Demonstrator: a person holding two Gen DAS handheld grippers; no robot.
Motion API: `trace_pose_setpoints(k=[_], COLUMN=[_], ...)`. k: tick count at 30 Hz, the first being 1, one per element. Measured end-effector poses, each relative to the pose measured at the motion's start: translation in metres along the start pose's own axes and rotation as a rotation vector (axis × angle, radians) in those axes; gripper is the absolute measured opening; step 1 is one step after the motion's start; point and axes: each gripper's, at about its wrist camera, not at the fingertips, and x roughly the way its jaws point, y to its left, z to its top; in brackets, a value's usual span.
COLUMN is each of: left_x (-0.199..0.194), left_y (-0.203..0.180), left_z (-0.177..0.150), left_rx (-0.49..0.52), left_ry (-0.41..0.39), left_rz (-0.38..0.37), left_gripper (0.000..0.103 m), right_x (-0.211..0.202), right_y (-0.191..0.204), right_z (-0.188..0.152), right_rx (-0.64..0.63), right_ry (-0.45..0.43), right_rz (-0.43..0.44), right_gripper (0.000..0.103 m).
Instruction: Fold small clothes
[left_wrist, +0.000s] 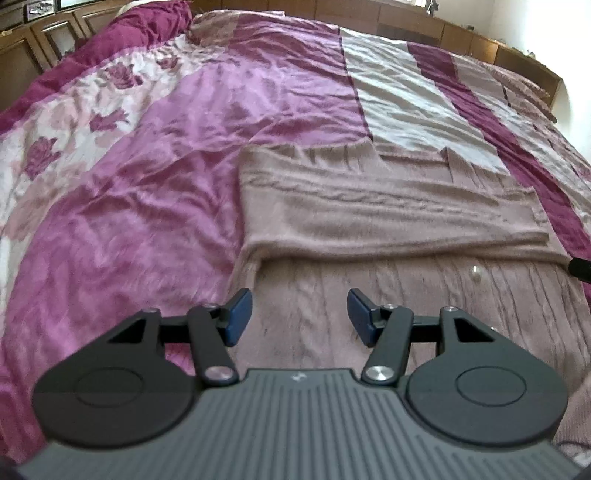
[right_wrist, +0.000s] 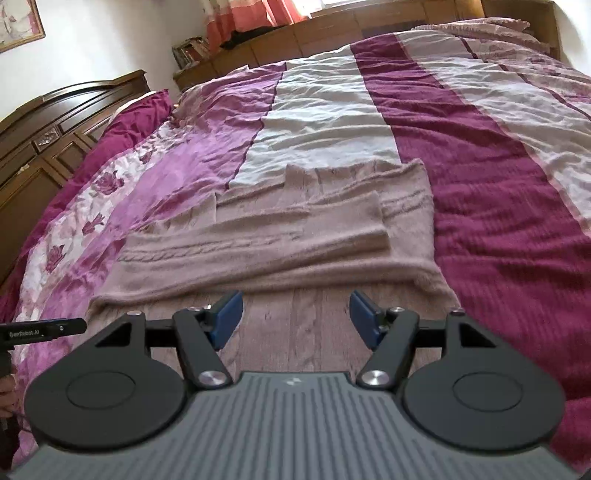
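Left wrist: one sweater (left_wrist: 388, 214); left gripper (left_wrist: 299, 314), right gripper (right_wrist: 296, 317), jaws apart, empty.

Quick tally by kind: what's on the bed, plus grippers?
Dusty-pink cable-knit sweater, sleeves folded across: 1
Purple, white and maroon striped satin bedspread: 1
Black two-finger grippers with blue pads, both open and empty: 2 (left gripper, right gripper)
Total: 4

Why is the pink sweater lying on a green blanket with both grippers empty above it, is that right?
Not quite: the blanket is not green. It has purple, dark magenta and white stripes, as the right wrist view shows. The rest holds: the pink sweater lies on it, and the left gripper and right gripper are above it with nothing between their fingers.
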Motion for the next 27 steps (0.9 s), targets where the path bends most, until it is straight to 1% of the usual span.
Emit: trace_pose_setpoints(k=[5,15,19,21,24,27], left_x=[-0.016,-0.042,-0.054,-0.060,-0.063,-0.060], left_y=[0.003,0.014,0.023,0.026,0.032,0.033], left_z=[-0.018,-0.051,-0.060,-0.065,-0.072,-0.080], left_rx=[0.024,0.047,0.035,0.025,-0.009,-0.026], left_ry=[0.024,0.074,0.088,0.081,0.093,0.124], left_rz=[0.034,0.076,0.060,0.048,0.007,-0.033], left_gripper=[0.059,0.059,0.059,0.059,0.059,0.059], right_x=[-0.020,-0.052,-0.065,-0.073,-0.084,-0.093], right_y=[-0.007,-0.025,-0.028,-0.028,-0.028,-0.030], right_z=[-0.017,-0.045,-0.053,-0.056,-0.060,-0.064], right_rx=[-0.004,0.002,-0.007,-0.012,-0.027,-0.037], right_ry=[0.029,0.077,0.082,0.075,0.068,0.074], right_rz=[-0.019,-0.038,-0.053,-0.061,-0.073,-0.092], right_gripper=[0.072,0.072,0.073,0.073,0.073,0.073])
